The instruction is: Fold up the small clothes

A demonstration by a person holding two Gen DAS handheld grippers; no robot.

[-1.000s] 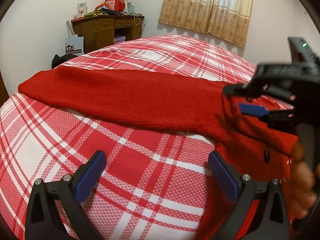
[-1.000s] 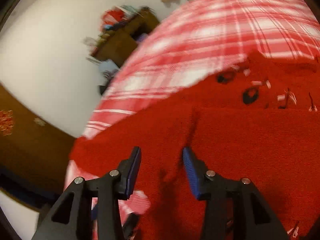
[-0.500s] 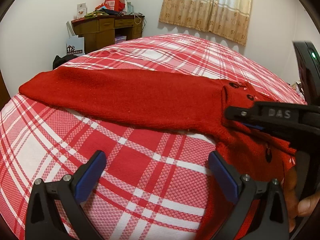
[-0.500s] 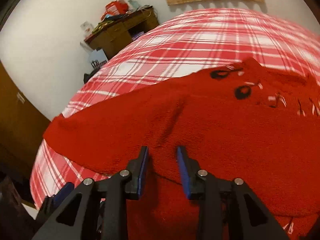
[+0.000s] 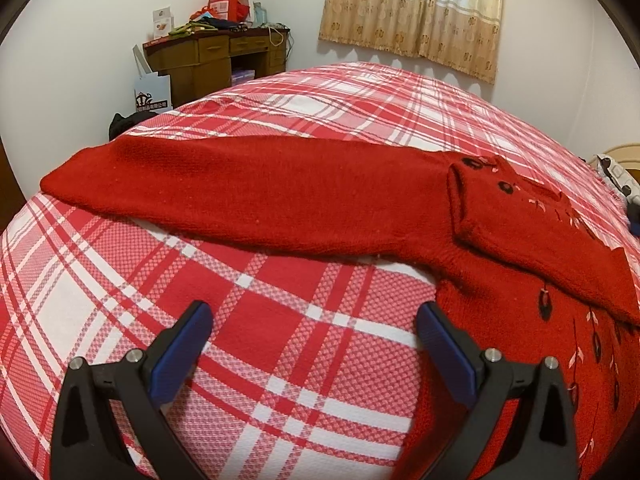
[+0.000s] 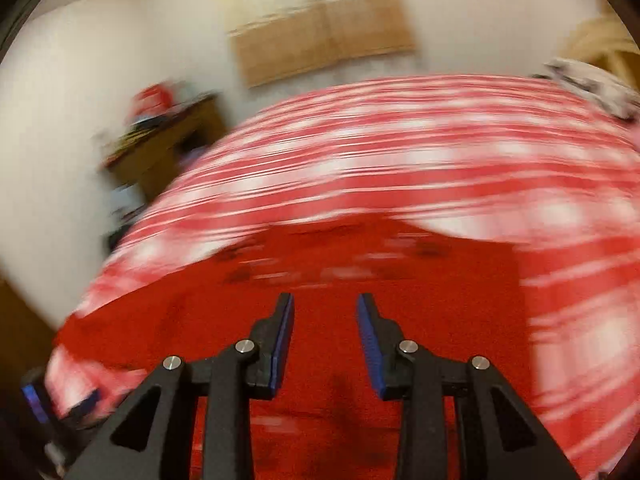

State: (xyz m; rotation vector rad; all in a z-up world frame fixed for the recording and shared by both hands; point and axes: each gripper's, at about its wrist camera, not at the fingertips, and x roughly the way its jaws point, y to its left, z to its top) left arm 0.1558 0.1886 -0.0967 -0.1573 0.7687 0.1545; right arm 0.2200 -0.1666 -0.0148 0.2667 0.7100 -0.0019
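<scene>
On the bed with the red and white checked cover (image 5: 280, 320), a red knitted sweater (image 5: 280, 200) is lying spread out. One long sleeve (image 5: 180, 176) is reaching far out to the left, and the other sleeve (image 5: 540, 240) is lying folded across the body, near the little black and pink stitched flowers (image 5: 504, 186). The left gripper (image 5: 316, 344) is hovering low over the bare cover, just beside the sweater's edge, and its jaws are standing wide apart with nothing in them. The right gripper (image 6: 325, 340) is hanging above the sweater's body; its jaws are standing a little apart and nothing is between them — that picture is blurry, so small things are hard to make out there. The sweater is looking soft and floppy and a bit thick, so it is probably going to sag and bend wherever it is lifted, not stay flat. It is likely not slippery, because the wool is fuzzy, and it is not going to break. A good place to pinch is probably the far tip of the long sleeve — taking hold there should let the whole sleeve swing over onto the body. Grabbing in the middle would likely bunch it up.
</scene>
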